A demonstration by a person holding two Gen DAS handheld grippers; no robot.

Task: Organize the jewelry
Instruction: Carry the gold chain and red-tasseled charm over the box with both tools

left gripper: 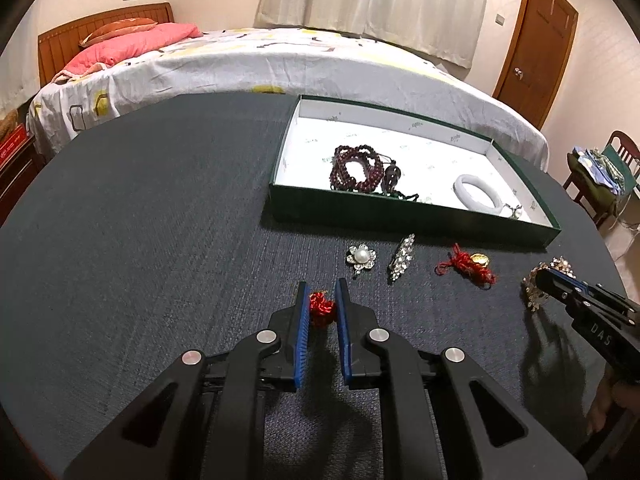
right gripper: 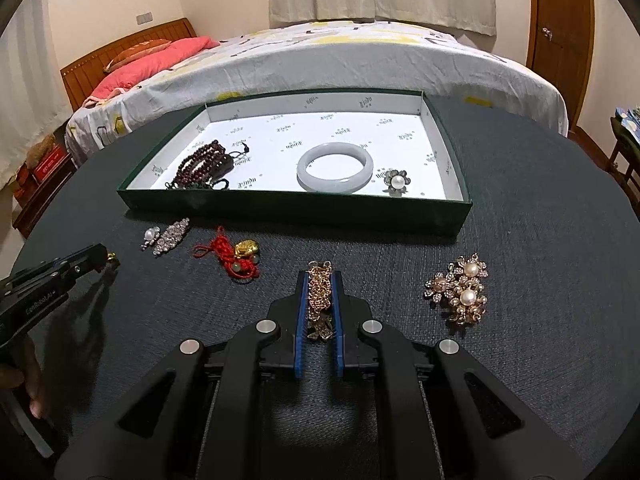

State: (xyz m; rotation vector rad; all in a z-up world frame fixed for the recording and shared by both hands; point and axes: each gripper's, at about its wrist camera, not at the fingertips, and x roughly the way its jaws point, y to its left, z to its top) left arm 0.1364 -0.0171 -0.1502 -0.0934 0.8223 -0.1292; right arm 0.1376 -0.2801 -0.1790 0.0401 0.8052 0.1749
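Note:
A green box with a white lining (left gripper: 408, 210) (right gripper: 296, 206) sits on the dark table. It holds dark red beads (left gripper: 354, 168) (right gripper: 204, 164), a pale bangle (left gripper: 478, 192) (right gripper: 335, 167) and a pearl flower brooch (right gripper: 396, 181). My left gripper (left gripper: 322, 290) straddles a small red knotted ornament (left gripper: 321, 309), jaws close beside it, contact unclear. My right gripper (right gripper: 319, 280) is shut on a gold chain piece (right gripper: 319, 300); it also shows in the left wrist view (left gripper: 540, 280).
On the table before the box lie a pearl brooch (left gripper: 361, 258), a crystal clip (left gripper: 401, 257), a red cord charm with gold piece (left gripper: 468, 266) (right gripper: 236, 256) and a cluster of gold pearl brooches (right gripper: 460, 288). A bed stands behind the table.

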